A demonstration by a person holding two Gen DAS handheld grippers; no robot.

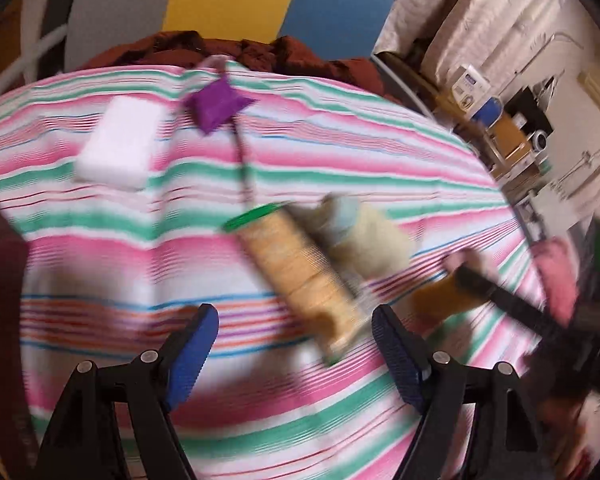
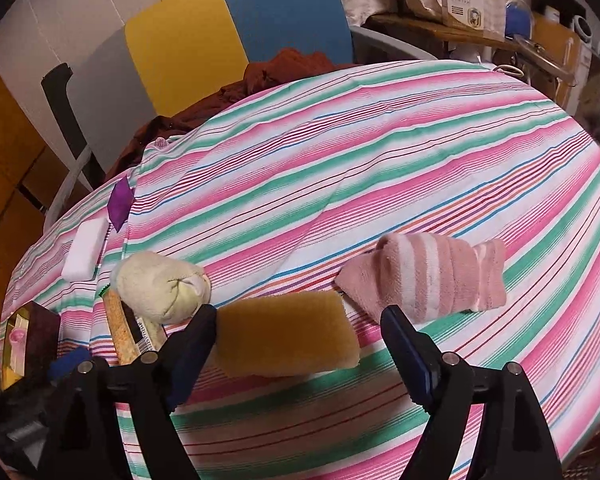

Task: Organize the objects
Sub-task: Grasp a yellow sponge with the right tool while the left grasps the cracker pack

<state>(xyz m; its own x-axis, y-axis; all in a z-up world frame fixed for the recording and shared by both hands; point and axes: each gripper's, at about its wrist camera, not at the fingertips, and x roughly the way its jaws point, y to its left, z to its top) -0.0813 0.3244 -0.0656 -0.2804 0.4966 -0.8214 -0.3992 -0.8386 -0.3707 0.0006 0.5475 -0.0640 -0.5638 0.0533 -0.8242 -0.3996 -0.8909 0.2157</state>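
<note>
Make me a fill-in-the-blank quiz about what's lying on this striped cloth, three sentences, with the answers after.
1. The rolled sock to the right of the sponge is striped white and ____.
2. Between the right gripper's open jaws lies the ____.
3. The white block lies beside a small pouch coloured ____.

Answers: pink; sponge; purple

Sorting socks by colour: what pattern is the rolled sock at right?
Pink and white stripes; right wrist view.
</note>
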